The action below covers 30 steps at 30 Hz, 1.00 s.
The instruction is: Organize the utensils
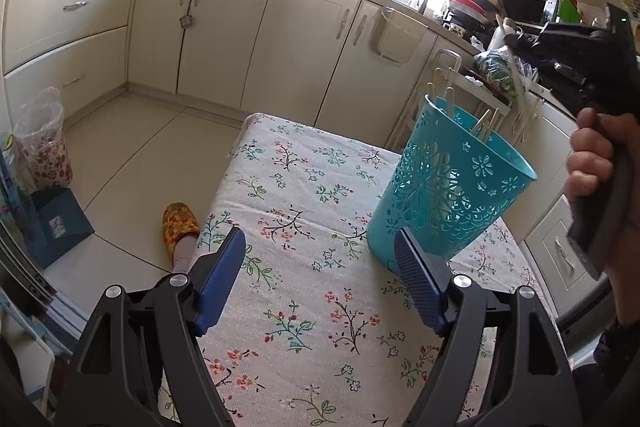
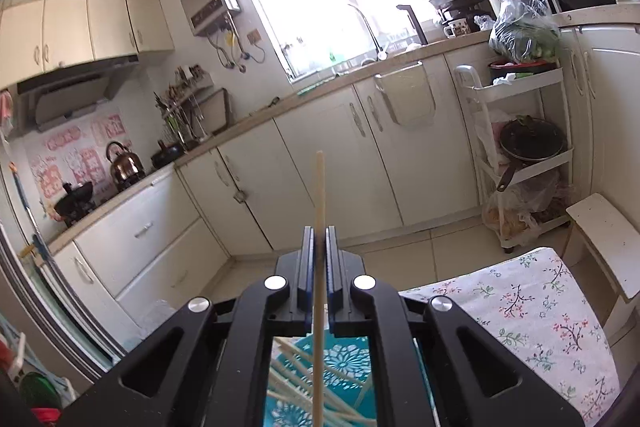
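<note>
A teal perforated plastic basket stands on the flowered tablecloth, holding several pale wooden chopsticks. My left gripper is open and empty, low over the cloth, its right finger just in front of the basket's base. My right gripper is shut on a single wooden chopstick, held upright above the basket, whose inside shows several chopsticks below. In the left wrist view the right gripper's body is high at the right, held by a hand.
Cream kitchen cabinets and a counter run behind the table. A white rolling shelf cart with pots stands at the right. A white stool is beside the table. A person's slippered foot is on the floor by the table's left edge.
</note>
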{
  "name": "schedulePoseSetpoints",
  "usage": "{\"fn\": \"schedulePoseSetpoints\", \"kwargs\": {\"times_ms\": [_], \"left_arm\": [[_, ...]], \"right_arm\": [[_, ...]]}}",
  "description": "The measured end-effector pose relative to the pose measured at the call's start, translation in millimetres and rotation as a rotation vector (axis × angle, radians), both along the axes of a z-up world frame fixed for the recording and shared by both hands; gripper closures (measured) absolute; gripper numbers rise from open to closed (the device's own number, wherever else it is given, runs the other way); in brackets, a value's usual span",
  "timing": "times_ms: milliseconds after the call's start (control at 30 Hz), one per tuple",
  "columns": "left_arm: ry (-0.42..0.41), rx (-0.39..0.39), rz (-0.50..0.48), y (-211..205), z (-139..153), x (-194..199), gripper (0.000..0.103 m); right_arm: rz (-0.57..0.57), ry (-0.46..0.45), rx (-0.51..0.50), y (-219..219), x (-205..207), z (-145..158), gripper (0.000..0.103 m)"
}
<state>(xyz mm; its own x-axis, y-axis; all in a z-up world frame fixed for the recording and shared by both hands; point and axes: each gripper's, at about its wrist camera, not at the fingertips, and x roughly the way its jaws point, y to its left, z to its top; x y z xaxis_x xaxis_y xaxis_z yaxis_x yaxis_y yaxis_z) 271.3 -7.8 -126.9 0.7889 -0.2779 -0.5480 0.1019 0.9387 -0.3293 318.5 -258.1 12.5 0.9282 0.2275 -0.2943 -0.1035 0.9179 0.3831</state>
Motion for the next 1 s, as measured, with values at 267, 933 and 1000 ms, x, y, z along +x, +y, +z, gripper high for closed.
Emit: {"fn": "schedulePoseSetpoints", "kwargs": {"times_ms": [267,933,1000], "left_arm": [[0.019,-0.032,0.016,6,-6,5,0.03],[0.018,0.127,0.006,-8,34,-19,0.008],[0.007,0.172,-0.001,-14,42,-28,0.008]], "right_arm": [[0.028,0.102,-0.12,16,11,-23,0.097],[0.035,0.146,-0.148,2,-105,-44,0.057],[0.017,0.169,-0.135,0,-122,-49,0.048]]}}
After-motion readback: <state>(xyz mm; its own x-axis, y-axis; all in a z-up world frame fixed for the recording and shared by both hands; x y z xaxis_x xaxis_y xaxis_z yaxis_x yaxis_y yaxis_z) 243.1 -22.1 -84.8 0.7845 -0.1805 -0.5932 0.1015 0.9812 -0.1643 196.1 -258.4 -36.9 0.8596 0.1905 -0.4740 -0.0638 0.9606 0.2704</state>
